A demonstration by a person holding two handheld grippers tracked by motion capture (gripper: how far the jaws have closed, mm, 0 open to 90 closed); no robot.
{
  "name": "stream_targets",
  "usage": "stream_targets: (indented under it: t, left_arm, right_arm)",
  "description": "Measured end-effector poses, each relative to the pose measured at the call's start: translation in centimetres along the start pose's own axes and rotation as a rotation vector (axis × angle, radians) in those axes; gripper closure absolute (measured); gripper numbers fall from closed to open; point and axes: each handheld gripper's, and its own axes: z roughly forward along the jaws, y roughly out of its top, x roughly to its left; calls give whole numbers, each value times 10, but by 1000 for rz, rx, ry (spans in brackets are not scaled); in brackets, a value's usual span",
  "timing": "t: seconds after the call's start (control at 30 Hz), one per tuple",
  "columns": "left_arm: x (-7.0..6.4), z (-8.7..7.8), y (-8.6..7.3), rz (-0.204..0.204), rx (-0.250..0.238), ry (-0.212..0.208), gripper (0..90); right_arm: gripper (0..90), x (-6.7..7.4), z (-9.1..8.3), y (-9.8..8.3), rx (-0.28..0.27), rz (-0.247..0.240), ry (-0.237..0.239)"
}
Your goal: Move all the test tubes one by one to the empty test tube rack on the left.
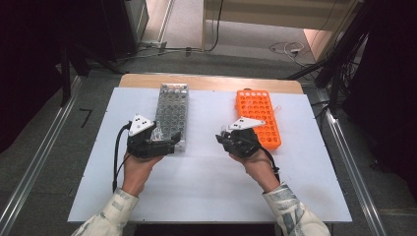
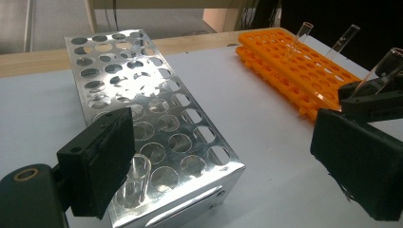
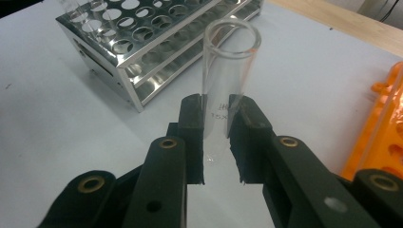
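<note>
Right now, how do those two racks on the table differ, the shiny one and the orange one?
The metal rack is shiny silver and sits at the left; the orange rack is bright plastic at the right. The metal rack stands beside the left gripper, whose jaws are wide open, with a tube in its near corner hole. The orange rack lies beside the right gripper, which grips a clear glass tube. Both are long rectangles with rows of round holes, lying on the white sheet.

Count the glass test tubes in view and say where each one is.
4. One test tube clamped in the right tool; one in the metal rack's near corner hole by the left tool; two standing in the orange rack. More may be hidden.
</note>
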Motion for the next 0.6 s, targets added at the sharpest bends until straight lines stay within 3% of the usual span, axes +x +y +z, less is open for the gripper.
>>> stream_targets:
  t: [0.37,0.6]
  left_arm:
    - [-13,2,-1,29,5,-34,89]
    - [-29,6,-3,57,12,-66,111]
  right_arm:
    - [733,14,12,-4,19,-35,25]
    - [733,27,18,-4,23,-62,46]
